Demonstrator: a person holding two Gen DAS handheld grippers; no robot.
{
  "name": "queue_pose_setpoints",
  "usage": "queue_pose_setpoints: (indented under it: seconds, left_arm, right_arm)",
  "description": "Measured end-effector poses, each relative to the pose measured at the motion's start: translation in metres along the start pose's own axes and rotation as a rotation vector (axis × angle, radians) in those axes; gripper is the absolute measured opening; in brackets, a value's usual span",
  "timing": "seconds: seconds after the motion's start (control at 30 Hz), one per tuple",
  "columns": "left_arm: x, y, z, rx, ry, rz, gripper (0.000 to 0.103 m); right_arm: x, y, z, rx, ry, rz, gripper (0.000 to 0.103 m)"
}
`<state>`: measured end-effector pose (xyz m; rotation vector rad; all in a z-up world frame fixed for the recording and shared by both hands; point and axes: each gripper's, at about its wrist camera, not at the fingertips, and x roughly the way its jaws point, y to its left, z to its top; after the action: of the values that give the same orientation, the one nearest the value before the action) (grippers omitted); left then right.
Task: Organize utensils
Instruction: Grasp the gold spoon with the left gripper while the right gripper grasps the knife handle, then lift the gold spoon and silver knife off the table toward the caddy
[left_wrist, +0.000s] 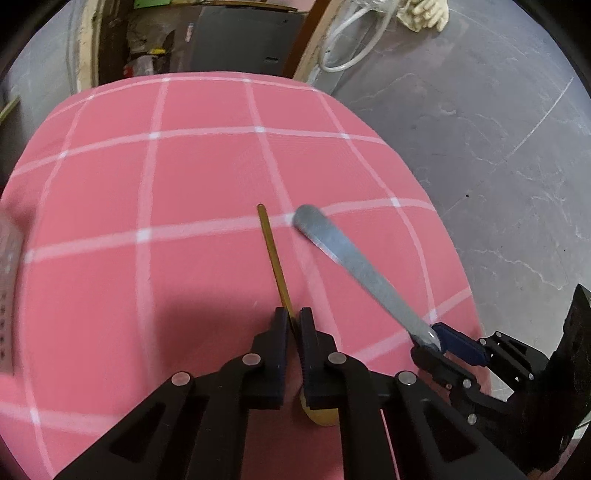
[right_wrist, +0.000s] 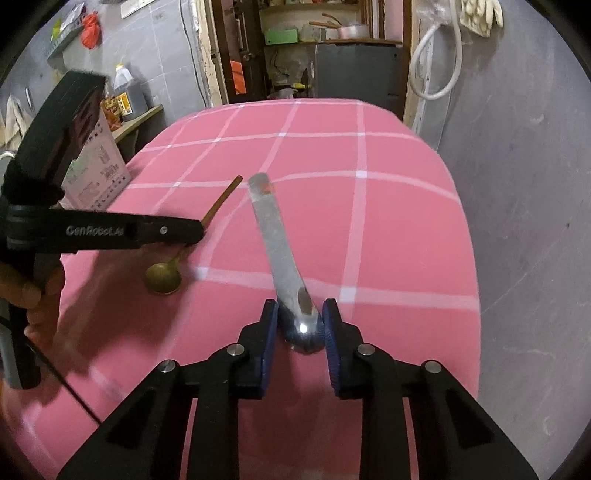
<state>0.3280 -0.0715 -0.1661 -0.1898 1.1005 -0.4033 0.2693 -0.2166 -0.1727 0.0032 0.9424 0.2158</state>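
Note:
A slim gold spoon (left_wrist: 274, 254) is held by my left gripper (left_wrist: 293, 317), whose jaws are shut on its handle near the bowl; the bowl (right_wrist: 163, 277) hangs just over the pink checked tablecloth (left_wrist: 147, 184). My right gripper (right_wrist: 300, 314) is shut on a steel spoon (right_wrist: 275, 236) at the bowl end, with its handle pointing away over the table. In the left wrist view the steel spoon (left_wrist: 354, 266) slants up from the right gripper (left_wrist: 430, 341) at the lower right. The two handles lie close together.
A printed cardboard box (right_wrist: 99, 170) stands at the table's left edge. A shelf with bottles (right_wrist: 127, 96) lies beyond it. Grey floor (right_wrist: 517, 184) surrounds the table on the right, with a white hose (right_wrist: 436, 66) by the doorway.

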Motion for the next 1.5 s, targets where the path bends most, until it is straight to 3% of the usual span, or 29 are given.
queue_pose_setpoints:
  seconds: [0.2, 0.4, 0.6, 0.87, 1.0, 1.13, 1.5]
  left_arm:
    - [-0.015, 0.013, -0.015, -0.069, 0.048, 0.0, 0.005]
    - [-0.009, 0.042, -0.012, -0.244, 0.078, -0.139, 0.005]
    - [-0.005, 0.033, -0.003, -0.178, 0.105, -0.123, 0.005]
    - [-0.001, 0.044, 0.001, -0.229, 0.162, -0.183, 0.005]
    - [-0.001, 0.041, 0.001, -0.217, 0.175, -0.18, 0.006]
    - [-0.006, 0.039, 0.0, -0.2, 0.156, -0.166, 0.004]
    - [-0.036, 0.022, -0.026, -0.14, 0.01, -0.115, 0.002]
  right_arm:
    - [-0.003, -0.004, 0.01, 0.009, 0.001, 0.087, 0.022]
    - [0.028, -0.015, 0.047, -0.027, 0.001, 0.162, 0.022]
    - [0.058, -0.003, 0.082, -0.118, 0.051, 0.271, 0.022]
    - [0.103, -0.001, 0.113, -0.095, 0.179, 0.462, 0.022]
    - [0.106, 0.006, 0.11, -0.095, 0.189, 0.472, 0.009]
    - [0.103, 0.009, 0.108, -0.062, 0.175, 0.501, 0.003]
    - [0.034, -0.017, 0.088, 0.12, 0.012, 0.466, 0.001]
